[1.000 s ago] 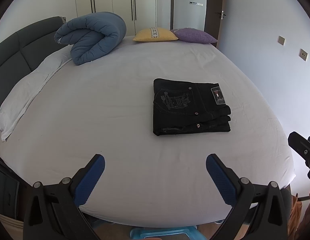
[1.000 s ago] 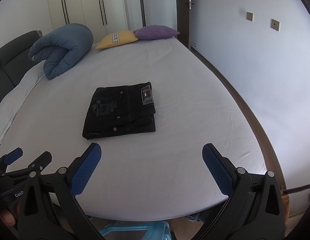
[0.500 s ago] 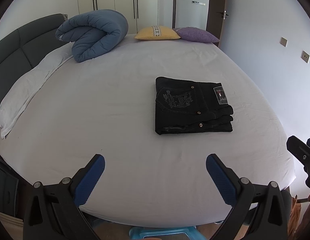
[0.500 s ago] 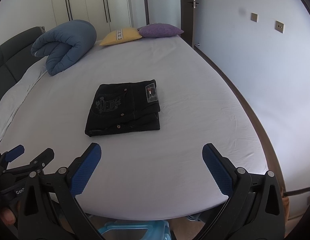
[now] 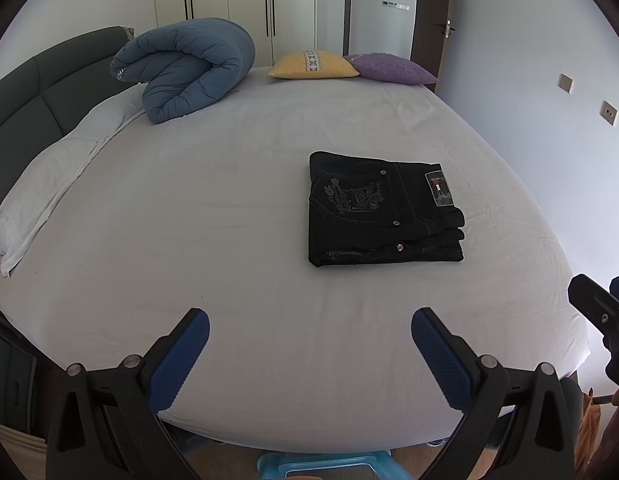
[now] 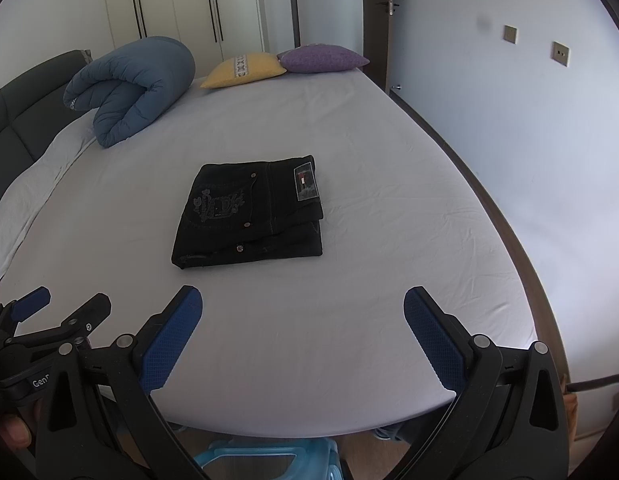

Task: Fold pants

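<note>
While both tools hang above the near edge of the bed (image 5: 229, 216), the black jeans (image 5: 383, 210) lie folded into a compact rectangle on the white sheet, right of centre in the left wrist view and well apart from either tool. An embroidered back pocket and a waistband label face up, and the stacked layers show along the near edge. The left gripper (image 5: 309, 330) has its blue-padded fingers (image 5: 181, 356) spread wide with nothing between them. The right gripper (image 6: 303, 308) is likewise spread wide and holds nothing; its tip also appears at the right edge of the left wrist view. At the far end of the mattress sit a rolled blue duvet (image 5: 189, 68), a yellow cushion (image 5: 313, 65) and a purple cushion (image 5: 393, 68).
</note>
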The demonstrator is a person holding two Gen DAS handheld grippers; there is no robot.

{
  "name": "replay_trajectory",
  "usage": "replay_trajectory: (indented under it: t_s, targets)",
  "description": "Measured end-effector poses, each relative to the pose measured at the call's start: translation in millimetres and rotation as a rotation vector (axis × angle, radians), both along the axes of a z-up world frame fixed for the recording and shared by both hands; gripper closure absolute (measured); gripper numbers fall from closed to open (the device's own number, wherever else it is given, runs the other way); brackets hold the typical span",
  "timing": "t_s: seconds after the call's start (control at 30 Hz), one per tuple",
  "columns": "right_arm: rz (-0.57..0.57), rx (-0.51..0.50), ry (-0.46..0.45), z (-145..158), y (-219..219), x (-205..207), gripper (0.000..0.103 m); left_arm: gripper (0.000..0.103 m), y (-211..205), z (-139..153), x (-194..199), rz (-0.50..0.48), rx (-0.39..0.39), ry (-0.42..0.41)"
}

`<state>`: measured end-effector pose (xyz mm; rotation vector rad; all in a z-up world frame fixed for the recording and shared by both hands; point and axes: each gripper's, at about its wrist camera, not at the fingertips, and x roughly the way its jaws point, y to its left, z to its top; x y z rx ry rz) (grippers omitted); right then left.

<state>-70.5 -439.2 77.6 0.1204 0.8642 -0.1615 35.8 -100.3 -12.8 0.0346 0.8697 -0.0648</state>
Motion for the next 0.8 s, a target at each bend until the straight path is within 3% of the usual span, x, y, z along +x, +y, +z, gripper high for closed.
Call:
replay_trajectory:
  t_s: [0.8]
  targets:
    - [-0.002,0.000,0.003,-0.5,1.7,-1.5,0.000,0.000,0.0,-2.2,-1.6,0.001,-0.001,0.003]
